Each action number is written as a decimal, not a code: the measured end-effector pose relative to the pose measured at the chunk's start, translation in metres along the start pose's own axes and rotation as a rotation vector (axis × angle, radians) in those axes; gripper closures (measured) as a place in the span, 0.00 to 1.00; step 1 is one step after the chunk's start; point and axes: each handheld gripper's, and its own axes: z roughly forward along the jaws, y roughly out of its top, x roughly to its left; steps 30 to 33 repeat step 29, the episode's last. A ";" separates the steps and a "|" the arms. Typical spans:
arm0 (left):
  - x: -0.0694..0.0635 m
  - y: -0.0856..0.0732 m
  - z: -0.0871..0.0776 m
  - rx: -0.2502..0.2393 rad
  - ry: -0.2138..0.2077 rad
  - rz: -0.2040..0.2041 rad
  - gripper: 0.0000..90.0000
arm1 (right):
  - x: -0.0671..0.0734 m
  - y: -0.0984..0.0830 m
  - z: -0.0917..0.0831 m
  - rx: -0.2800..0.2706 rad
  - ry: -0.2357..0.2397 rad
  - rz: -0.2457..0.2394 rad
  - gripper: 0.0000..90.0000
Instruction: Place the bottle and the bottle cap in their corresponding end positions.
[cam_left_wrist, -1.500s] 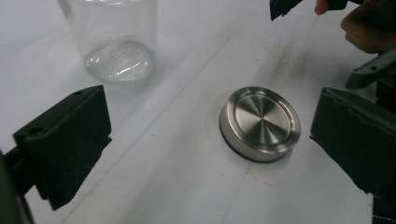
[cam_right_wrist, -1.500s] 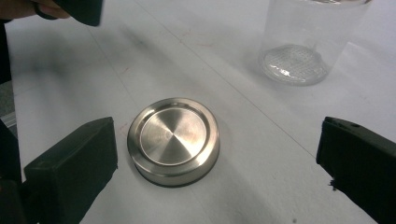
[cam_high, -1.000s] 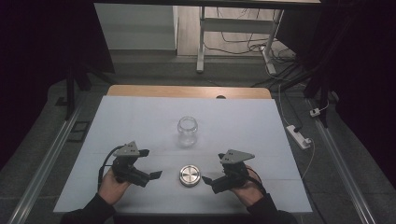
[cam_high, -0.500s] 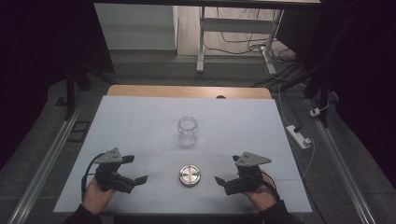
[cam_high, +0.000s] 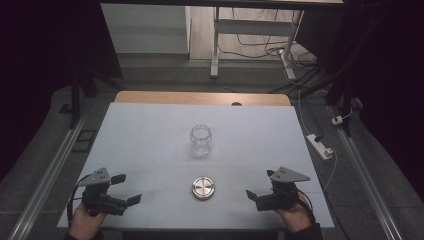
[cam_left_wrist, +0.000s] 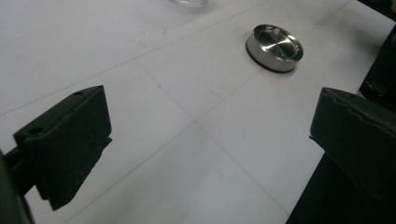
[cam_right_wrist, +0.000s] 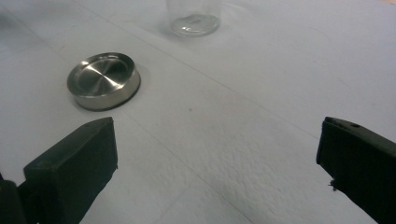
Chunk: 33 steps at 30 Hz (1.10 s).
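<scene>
**Both jaws wide and empty, lid and jar waiting mid-surface**

At the near edge of the white surface (cam_high: 150, 130), my left gripper (cam_high: 122, 189) sits in my left hand (cam_high: 85, 225), its black jaws spread wide with nothing between them. Across from it, near the same edge, my right gripper (cam_high: 260, 192) rests in my right hand (cam_high: 295, 217), jaws likewise spread far apart and holding nothing. Both grippers point inward, toward the middle of the surface.

Between the two grippers, well apart from each, the round metal lid (cam_high: 202, 188) lies flat on the surface, its hollow side up; from my left gripper view it shows ahead and to the right (cam_left_wrist: 274, 47), from my right gripper view ahead and to the left (cam_right_wrist: 103, 80).

Farther back, beyond the lid and clear of it, the glass jar (cam_high: 200, 140) stands upright with its mouth open. Its base alone edges into the top of the right gripper view (cam_right_wrist: 194, 21).

Behind the surface, a strip of bare wood (cam_high: 200, 98) marks the far edge.
</scene>
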 end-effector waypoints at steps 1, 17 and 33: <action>0.000 -0.003 -0.002 0.000 0.008 -0.006 0.00 | -0.001 -0.001 -0.002 0.001 -0.008 0.005 0.00; 0.002 -0.031 -0.016 0.080 0.144 -0.042 0.00 | -0.016 -0.031 -0.028 0.057 -0.102 0.106 0.00; 0.001 -0.037 -0.020 0.123 0.192 -0.056 0.00 | -0.015 -0.038 -0.029 0.116 -0.129 0.099 0.00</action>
